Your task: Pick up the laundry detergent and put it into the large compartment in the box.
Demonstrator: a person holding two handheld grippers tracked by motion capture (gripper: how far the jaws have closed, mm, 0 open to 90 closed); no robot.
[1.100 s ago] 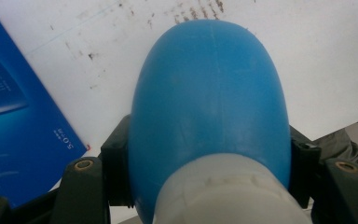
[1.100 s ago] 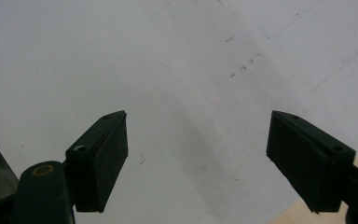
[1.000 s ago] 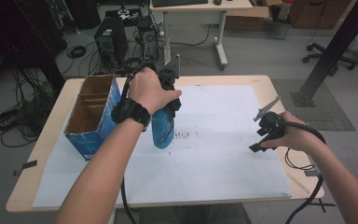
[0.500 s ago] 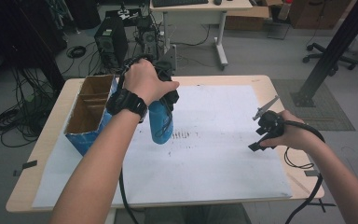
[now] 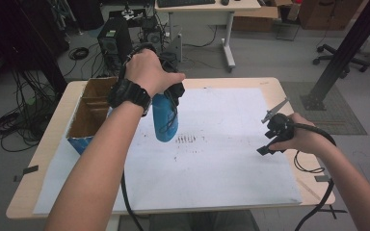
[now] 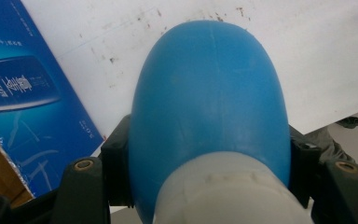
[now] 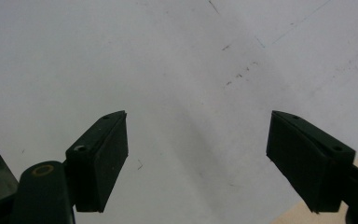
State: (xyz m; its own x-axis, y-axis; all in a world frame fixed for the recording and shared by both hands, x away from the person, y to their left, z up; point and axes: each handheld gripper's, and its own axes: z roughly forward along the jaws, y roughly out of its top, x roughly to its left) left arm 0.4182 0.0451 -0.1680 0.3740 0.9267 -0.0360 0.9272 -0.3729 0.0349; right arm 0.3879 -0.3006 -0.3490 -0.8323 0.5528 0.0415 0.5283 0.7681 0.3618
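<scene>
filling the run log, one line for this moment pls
left gripper: shut on blue bottle | beside box | right gripper: open, idle

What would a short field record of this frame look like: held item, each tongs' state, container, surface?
held item: blue bottle, white neck toward the left tongs' camera, lifted above the table
left tongs: shut on the blue bottle, jaws on both sides of its body
right tongs: open, nothing between the jaws, over the white sheet
container: cardboard box with blue printed side, open top, at the table's left, beside the bottle
surface: white sheet with dark marks, covering most of the wooden table
</scene>
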